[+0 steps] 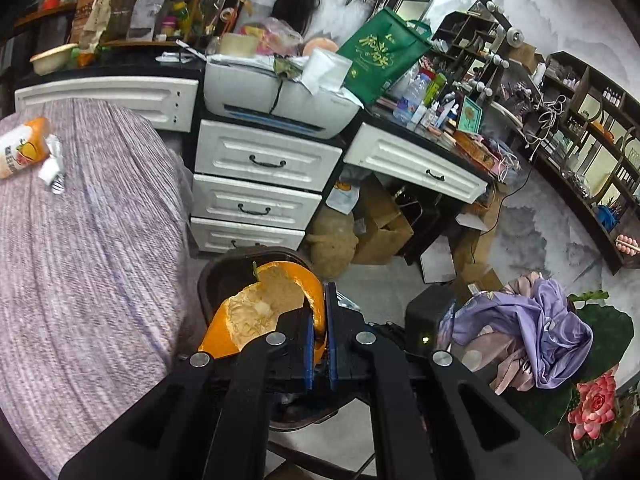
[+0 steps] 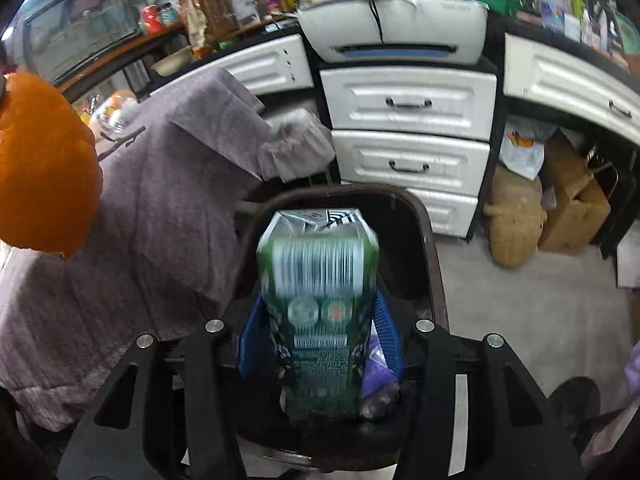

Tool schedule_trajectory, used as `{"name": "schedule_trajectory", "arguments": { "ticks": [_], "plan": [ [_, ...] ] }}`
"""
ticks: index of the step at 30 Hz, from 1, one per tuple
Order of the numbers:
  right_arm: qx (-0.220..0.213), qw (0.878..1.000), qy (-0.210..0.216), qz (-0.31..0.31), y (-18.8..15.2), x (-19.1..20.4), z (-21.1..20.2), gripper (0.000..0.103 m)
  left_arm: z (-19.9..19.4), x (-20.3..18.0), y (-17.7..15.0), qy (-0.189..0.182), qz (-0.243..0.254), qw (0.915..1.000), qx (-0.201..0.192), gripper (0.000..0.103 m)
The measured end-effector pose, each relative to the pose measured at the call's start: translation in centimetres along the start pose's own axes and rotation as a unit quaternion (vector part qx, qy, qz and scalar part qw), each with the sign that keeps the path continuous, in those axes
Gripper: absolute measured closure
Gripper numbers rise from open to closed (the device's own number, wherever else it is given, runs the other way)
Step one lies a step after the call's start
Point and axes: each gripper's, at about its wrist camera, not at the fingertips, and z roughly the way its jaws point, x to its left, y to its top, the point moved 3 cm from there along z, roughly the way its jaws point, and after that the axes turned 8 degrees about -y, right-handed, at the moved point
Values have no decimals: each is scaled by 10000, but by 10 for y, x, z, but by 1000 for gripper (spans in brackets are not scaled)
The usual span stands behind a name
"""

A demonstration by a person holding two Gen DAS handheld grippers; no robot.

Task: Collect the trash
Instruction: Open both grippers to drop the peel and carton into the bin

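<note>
currently the orange peel (image 1: 276, 304), pale pith facing up, is clamped by its edge between the blue pads of the left gripper (image 1: 319, 320), jaws nearly together, held over the rim of the dark trash bin (image 1: 224, 276). the same peel shows at the left edge of the right wrist view (image 2: 44, 168). green can (image 2: 320, 304), blurred, sits lengthwise between the blue pads of the right gripper (image 2: 318, 320), pads pressing on both its sides, above the bin opening (image 2: 424, 240). bin stands on the floor beside a purple-covered bed (image 1: 88, 248), in front of white drawers (image 1: 260, 184). an orange snack packet (image 1: 22, 148) lies on the bed, well apart from the bin.
</note>
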Motion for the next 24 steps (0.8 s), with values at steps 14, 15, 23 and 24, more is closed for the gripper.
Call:
{"name": "schedule_trajectory", "arguments": {
  "ticks": [14,15,23,24],
  "plan": [
    [-545,9955,-758,173,-13,-31,-35,36,66,4,-20,94,105,9978,645,97],
    [-616,9948,-774,257,-14,-36,-42,36,69,4,-21,100,119,9975,684,97],
    [-1018,9886,-866,695,-18,-58,-84,34,95,2,-36,188,260,9939,1054,97],
    [-1052,9881,-860,715,-18,-59,-87,34,98,1,-38,175,266,9935,1091,97]
  ]
}}
